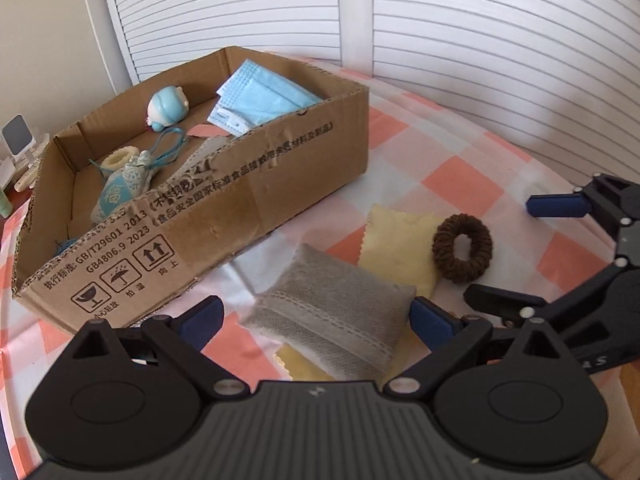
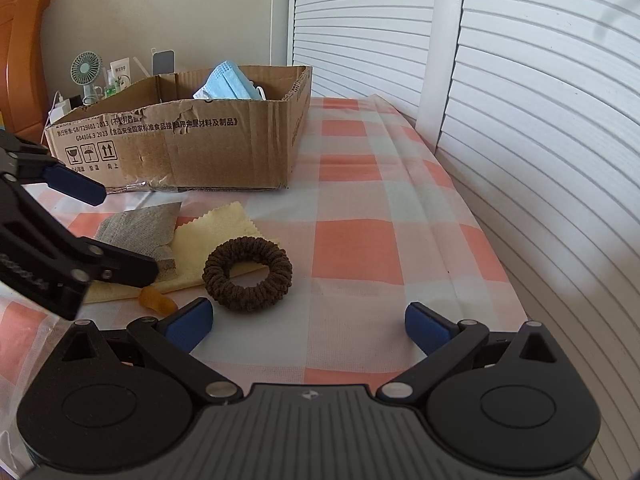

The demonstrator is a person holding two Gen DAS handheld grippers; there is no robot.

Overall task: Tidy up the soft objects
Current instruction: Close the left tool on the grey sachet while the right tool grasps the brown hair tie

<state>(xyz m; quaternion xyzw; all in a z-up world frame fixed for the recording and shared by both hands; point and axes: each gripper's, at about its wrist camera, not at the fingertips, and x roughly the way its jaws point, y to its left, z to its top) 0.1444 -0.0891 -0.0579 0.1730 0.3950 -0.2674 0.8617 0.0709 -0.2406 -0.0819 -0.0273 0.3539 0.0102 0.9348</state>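
Observation:
A grey fabric pouch point(image 1: 332, 316) lies on a yellow cloth point(image 1: 400, 244) on the checked table. My left gripper point(image 1: 316, 322) is open, its fingers on either side of the pouch. A brown scrunchie point(image 1: 462, 248) lies just right of the cloth. My right gripper point(image 2: 308, 326) is open and empty, just in front of the scrunchie point(image 2: 248, 274); it also shows in the left wrist view point(image 1: 516, 248). The pouch point(image 2: 140, 232) and cloth point(image 2: 224, 232) show in the right wrist view, partly behind the left gripper point(image 2: 116, 232).
An open cardboard box point(image 1: 248, 204) stands behind the pouch, holding blue face masks point(image 1: 260, 100), a small blue toy point(image 1: 168, 106) and a patterned sachet point(image 1: 124, 184). White louvred doors point(image 2: 520, 120) border the table's far and right edges. A small orange thing point(image 2: 156, 300) lies by the cloth.

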